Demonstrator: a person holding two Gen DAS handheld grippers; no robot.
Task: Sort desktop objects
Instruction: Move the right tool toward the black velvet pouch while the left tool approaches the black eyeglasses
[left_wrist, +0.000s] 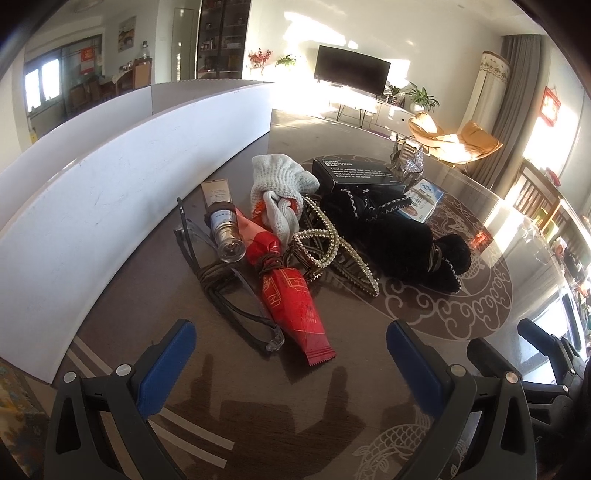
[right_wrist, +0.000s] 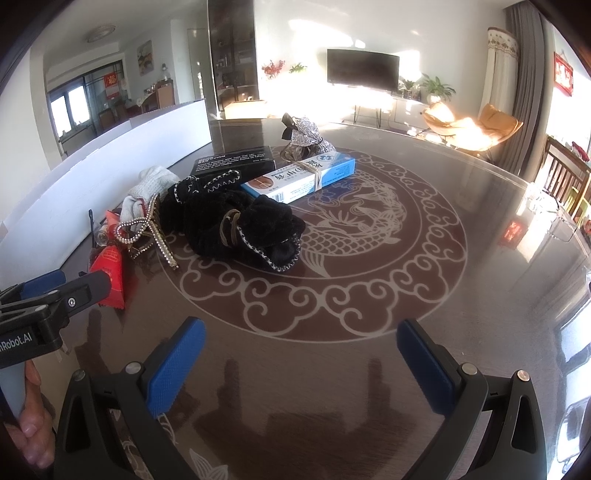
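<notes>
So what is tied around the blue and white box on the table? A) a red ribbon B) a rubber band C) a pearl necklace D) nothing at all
B: in the right wrist view a thin tan rubber band wraps across the middle of the blue and white box, which lies beside the black cloth bundle.

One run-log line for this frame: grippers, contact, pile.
left gripper: open, empty | right gripper: open, empty | contact: none | pile: red packet, hair clip, black cloth untouched on table
</notes>
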